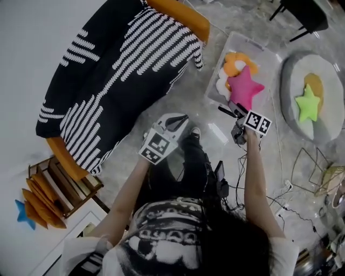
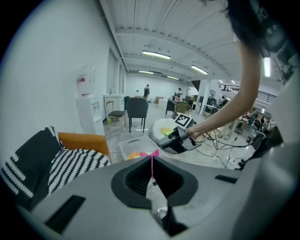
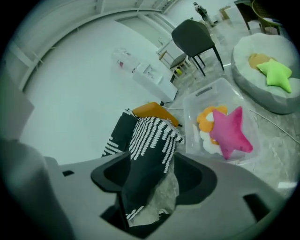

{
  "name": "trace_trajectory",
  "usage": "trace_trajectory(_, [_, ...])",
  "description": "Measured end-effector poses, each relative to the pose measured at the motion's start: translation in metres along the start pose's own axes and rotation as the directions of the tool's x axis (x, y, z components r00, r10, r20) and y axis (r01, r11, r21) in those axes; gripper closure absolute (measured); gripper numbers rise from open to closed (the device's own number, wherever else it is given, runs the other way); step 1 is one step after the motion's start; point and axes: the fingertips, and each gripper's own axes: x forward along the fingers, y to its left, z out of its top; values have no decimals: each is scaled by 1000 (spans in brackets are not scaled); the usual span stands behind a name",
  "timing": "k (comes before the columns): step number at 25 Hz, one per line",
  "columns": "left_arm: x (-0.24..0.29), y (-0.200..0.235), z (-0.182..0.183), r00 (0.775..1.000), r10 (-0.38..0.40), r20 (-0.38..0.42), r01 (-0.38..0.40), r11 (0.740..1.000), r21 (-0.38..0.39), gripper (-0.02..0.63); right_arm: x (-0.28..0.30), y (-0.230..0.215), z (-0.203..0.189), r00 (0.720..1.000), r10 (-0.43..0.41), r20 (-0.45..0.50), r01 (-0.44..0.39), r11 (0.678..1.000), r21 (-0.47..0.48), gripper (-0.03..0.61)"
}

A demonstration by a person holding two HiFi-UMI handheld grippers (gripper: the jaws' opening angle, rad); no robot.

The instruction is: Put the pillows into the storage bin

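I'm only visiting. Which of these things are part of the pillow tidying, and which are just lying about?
Part of the job: storage bin, pink star pillow and orange flower pillow inside it, green star pillow outside it.

Just lying about: striped blanket, orange sofa, grey round cushion, floor cables.

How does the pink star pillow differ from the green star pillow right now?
The pink star pillow lies in the clear storage bin, on an orange pillow; the green star pillow lies outside it on a grey round cushion. The pink one looks larger than the green. Both are plush five-pointed stars.
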Motion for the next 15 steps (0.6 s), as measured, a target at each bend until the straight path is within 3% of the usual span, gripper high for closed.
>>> trace_trajectory(4, [-7, 2, -8, 999, 36, 10, -35, 998, -46, 607, 8, 29, 1, 999, 38, -6, -38, 998, -56, 339])
trace_trajectory(9, [-32, 4, -26, 996, 89, 13, -87, 991, -97, 607, 15, 74, -19, 994, 106, -31, -108, 989, -103, 337])
trace_trajectory(15, [-89, 16, -68, 975, 224, -4, -220, 956, -192, 607, 34, 142, -78, 966, 187, -179, -223, 952, -208, 339])
